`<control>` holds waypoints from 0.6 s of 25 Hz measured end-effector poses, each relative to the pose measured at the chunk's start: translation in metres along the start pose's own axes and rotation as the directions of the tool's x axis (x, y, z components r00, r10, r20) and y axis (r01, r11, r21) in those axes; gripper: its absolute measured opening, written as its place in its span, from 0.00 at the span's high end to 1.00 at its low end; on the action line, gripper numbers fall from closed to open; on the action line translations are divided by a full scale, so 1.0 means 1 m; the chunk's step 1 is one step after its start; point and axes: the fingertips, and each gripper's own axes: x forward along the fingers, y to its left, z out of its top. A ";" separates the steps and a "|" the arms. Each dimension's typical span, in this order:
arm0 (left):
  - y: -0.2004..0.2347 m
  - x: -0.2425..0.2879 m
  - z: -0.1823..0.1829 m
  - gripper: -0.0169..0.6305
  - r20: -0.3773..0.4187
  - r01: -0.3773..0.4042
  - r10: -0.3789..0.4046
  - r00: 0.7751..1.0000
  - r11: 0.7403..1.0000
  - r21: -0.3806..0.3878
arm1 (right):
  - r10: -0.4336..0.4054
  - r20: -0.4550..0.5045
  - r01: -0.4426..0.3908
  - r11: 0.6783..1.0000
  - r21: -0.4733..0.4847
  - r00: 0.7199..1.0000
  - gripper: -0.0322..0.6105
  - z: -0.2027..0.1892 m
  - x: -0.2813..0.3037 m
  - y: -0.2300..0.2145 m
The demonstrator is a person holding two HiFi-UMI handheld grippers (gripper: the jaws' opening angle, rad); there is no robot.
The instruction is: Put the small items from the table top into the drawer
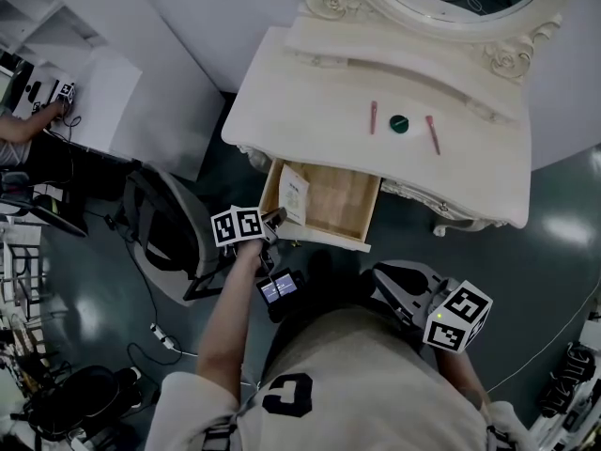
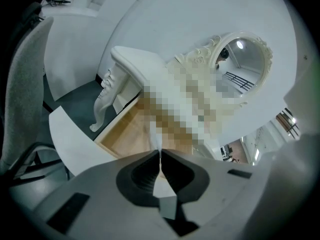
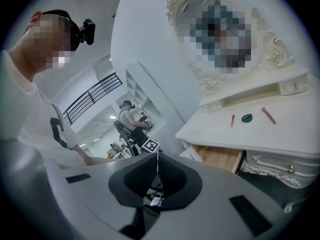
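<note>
We list one flat white packet (image 1: 294,194), pinched edge-on in our left claw (image 2: 159,153) and standing upright just ahead of it inside the left end of the open wooden drawer (image 1: 340,203); our right claw (image 3: 158,156), closed on nothing, hangs well short of the drawer.

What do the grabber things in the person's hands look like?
The left gripper and the right gripper both have pale grey bodies with dark ribbed pads. Each carries a cube with black-and-white square markers. The person wears a light short-sleeved shirt.
</note>
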 end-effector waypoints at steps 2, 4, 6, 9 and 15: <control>0.000 0.004 0.005 0.87 0.000 0.004 -0.004 1.000 1.000 -0.008 | -0.001 -0.003 0.001 1.000 0.003 1.000 0.90 0.000 0.000 -0.001; 0.000 0.009 0.011 0.87 -0.001 0.000 0.000 1.000 1.000 -0.008 | -0.003 -0.006 0.003 1.000 0.001 1.000 0.90 0.001 -0.001 -0.001; 0.000 0.013 0.016 0.87 -0.006 -0.002 0.002 1.000 1.000 -0.002 | -0.010 -0.006 0.010 1.000 0.001 1.000 0.90 0.002 -0.002 -0.001; -0.001 0.023 0.023 0.87 -0.012 0.009 -0.009 1.000 1.000 -0.006 | -0.025 -0.003 0.025 1.000 0.011 1.000 0.90 0.001 -0.005 -0.004; -0.005 0.039 0.035 0.87 0.001 0.075 -0.075 0.997 0.996 -0.053 | -0.040 -0.005 0.040 0.999 0.019 0.999 0.90 -0.001 -0.006 -0.005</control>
